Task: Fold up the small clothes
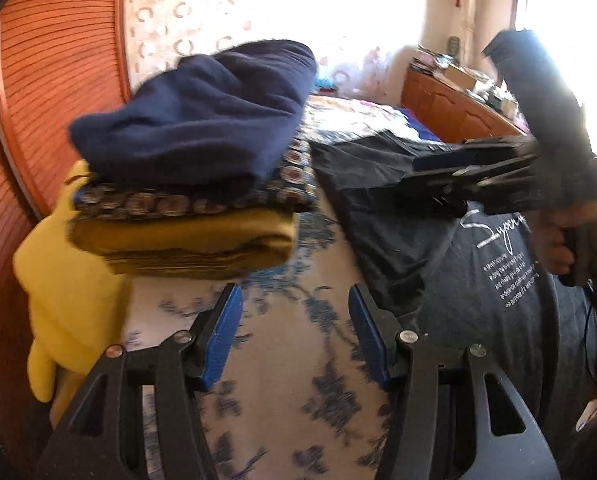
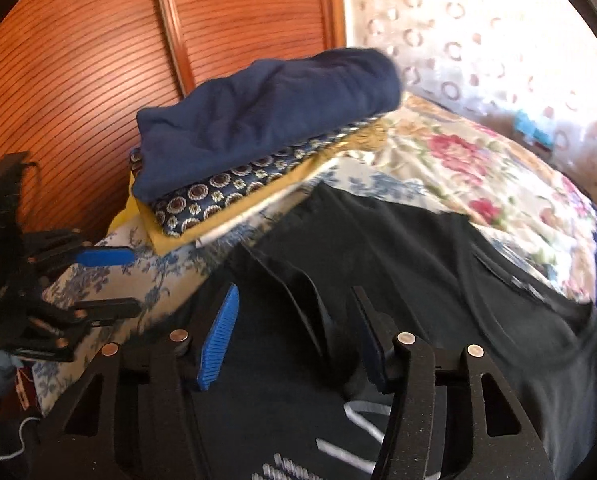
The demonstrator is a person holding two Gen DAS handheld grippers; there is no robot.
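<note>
A dark T-shirt (image 1: 418, 248) with white print lies spread on the bed; in the right wrist view the T-shirt (image 2: 438, 264) fills the foreground. My right gripper (image 2: 294, 320) hangs over it, jaws apart, with a raised fold of the shirt between the fingers and no pad visibly pressing. From the left wrist view the right gripper (image 1: 438, 170) reaches in from the right above the shirt's upper edge. My left gripper (image 1: 294, 320) is open over the blue-flowered bedspread (image 1: 282, 380), nothing between its fingers; the left gripper (image 2: 118, 282) also shows at the left edge. A folded stack (image 1: 186, 184) topped by a navy garment (image 2: 266, 112) sits at the left.
A yellow soft item (image 1: 62, 280) hangs beside the stack. A ribbed wooden wardrobe door (image 2: 90, 64) stands close behind it. A floral quilt (image 2: 478, 168) covers the far bed, with a patterned curtain (image 2: 478, 40) behind. A wooden dresser (image 1: 450, 108) with clutter stands at back right.
</note>
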